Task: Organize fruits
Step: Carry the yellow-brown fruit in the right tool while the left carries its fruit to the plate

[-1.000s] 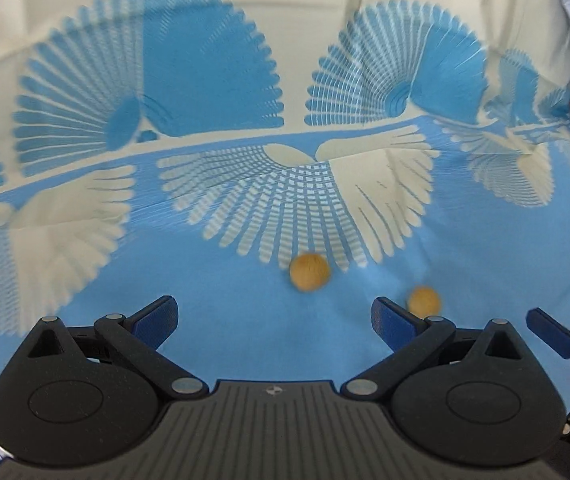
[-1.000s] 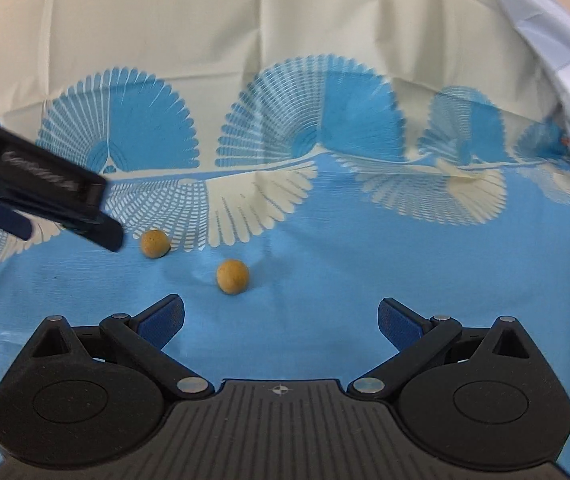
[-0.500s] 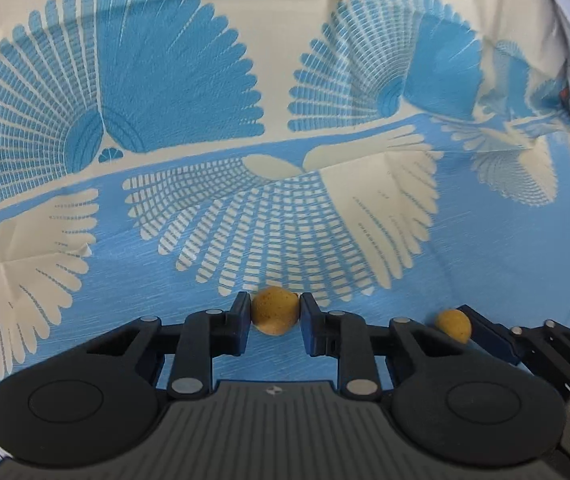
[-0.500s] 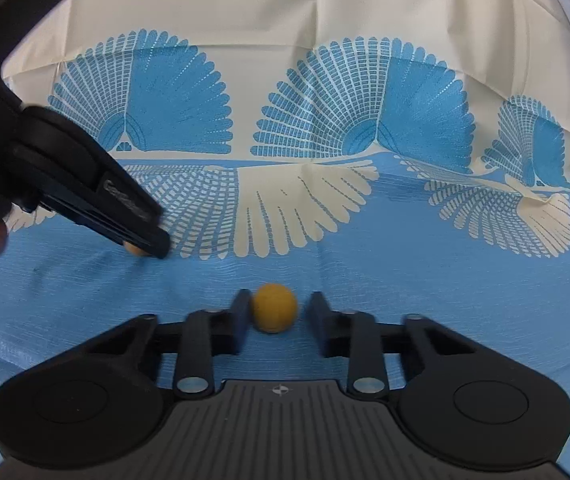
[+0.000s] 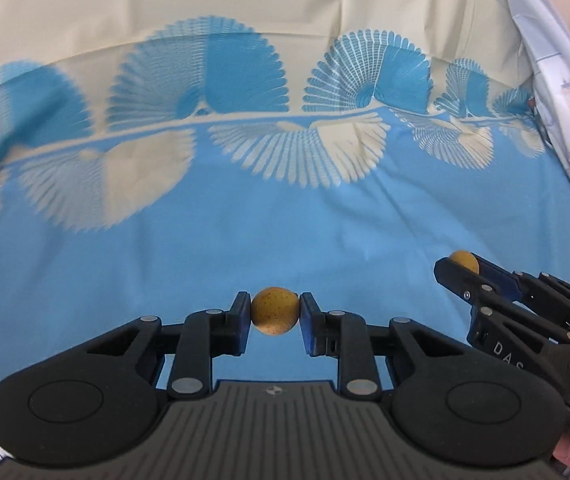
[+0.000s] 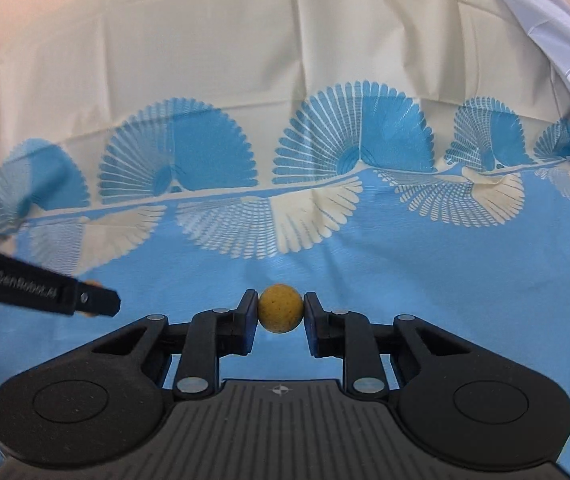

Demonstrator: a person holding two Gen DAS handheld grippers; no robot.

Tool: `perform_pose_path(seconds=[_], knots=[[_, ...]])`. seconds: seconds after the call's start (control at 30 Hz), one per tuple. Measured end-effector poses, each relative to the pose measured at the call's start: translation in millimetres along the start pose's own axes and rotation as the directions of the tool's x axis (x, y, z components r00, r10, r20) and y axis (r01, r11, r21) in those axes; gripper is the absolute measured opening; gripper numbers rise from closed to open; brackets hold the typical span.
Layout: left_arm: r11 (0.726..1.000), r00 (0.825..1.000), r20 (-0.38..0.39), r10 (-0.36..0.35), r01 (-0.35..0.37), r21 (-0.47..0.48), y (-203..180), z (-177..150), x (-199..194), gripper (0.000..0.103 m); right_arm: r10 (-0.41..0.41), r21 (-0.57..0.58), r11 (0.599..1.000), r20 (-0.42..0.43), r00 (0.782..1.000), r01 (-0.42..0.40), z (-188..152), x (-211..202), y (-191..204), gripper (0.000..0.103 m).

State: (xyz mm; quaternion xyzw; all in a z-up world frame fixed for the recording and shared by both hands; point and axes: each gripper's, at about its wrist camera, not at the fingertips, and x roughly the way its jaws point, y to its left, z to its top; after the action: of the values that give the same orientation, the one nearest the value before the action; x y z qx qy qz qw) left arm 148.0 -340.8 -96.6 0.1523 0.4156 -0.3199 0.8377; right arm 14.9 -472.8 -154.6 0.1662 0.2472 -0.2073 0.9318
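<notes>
While fingers (image 5: 240, 322) pinch fruit (image 5: 274, 316), tablecloth (image 5: 245, 240) surrounds.

Blue-and-cream fan-patterned cloth (image 5: 285, 220) covering surface, creased

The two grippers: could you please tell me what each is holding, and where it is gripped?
The left gripper pinches a small round yellow-brown fruit across its middle; the right gripper pinches a second yellow fruit likewise.

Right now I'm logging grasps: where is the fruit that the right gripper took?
In the right wrist view, the small yellow fruit sits clamped between the right gripper fingertips, low centre, over the blue tablecloth.
</notes>
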Motion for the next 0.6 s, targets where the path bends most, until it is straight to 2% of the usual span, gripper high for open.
perform_pose_path(seconds=[0.27, 0.43, 0.6], knots=[[0.994, 0.997, 0.016, 0.073, -0.072, -0.083, 46.9, -82.0, -136.8, 0.029, 0.155, -0.067, 0.985, -0.021, 0.988, -0.156, -31.4, -124.1, 69.7, 0.026], [0.983, 0.993, 0.024, 0.117, -0.112, -0.144, 75.7, -128.8, -196.1, 0.029, 0.262, -0.126, 0.955, -0.05, 0.964, -0.267, -50.2, -184.8, 117.4, 0.026], [0.97, 0.986, 0.059, 0.154, -0.14, -0.2, 100.4, -167.4, -239.9, 0.029, 0.334, -0.194, 0.92, -0.072, 0.94, -0.342, -65.1, -230.1, 165.0, 0.026]])
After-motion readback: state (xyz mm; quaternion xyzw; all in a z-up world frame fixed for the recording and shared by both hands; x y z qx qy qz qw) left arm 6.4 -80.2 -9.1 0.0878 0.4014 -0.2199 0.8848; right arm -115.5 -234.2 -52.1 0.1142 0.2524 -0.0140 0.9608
